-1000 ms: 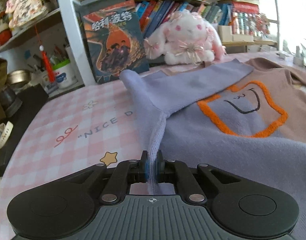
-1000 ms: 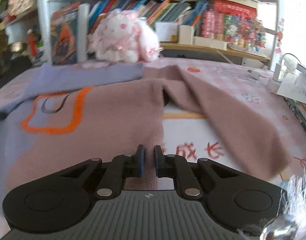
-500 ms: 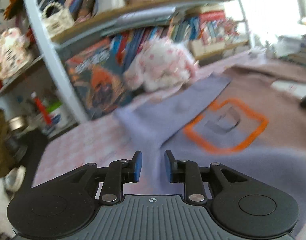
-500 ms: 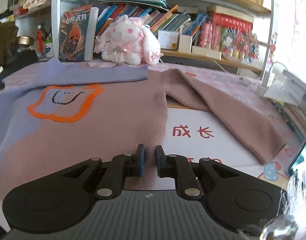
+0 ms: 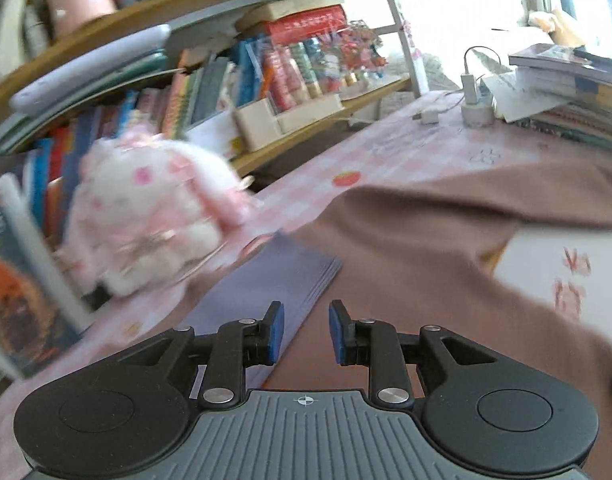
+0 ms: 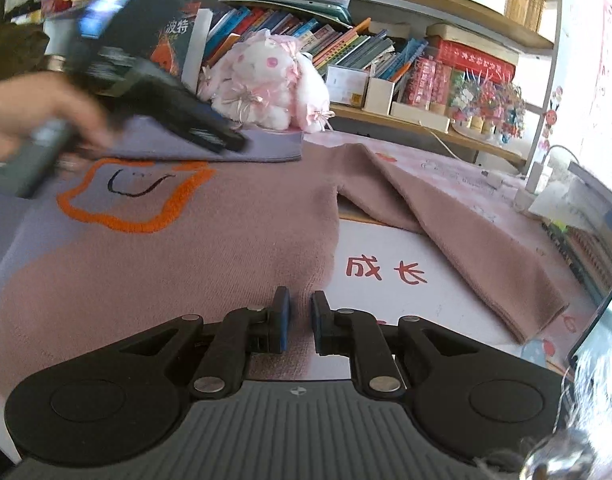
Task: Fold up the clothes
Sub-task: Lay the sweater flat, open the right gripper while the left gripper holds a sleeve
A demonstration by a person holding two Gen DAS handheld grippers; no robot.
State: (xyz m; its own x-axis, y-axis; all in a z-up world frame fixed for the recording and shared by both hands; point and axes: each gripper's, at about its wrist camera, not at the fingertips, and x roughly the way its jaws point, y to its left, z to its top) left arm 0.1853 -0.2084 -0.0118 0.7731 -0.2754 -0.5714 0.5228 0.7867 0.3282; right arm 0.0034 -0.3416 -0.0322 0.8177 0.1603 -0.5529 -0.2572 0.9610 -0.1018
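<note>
Left gripper (image 5: 303, 330) gapes empty above the sweater (image 5: 406, 264).

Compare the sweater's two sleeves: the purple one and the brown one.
The purple sleeve is folded across the top of the sweater, above the orange outline; the brown sleeve is not yet folded and stretches outward over the tablecloth. The purple sleeve lies roughly level across the view, while the brown one slants away from the body. The left gripper hovers over the purple sleeve; nothing is near the brown one. Both lie flat and belong to one sweater.
</note>
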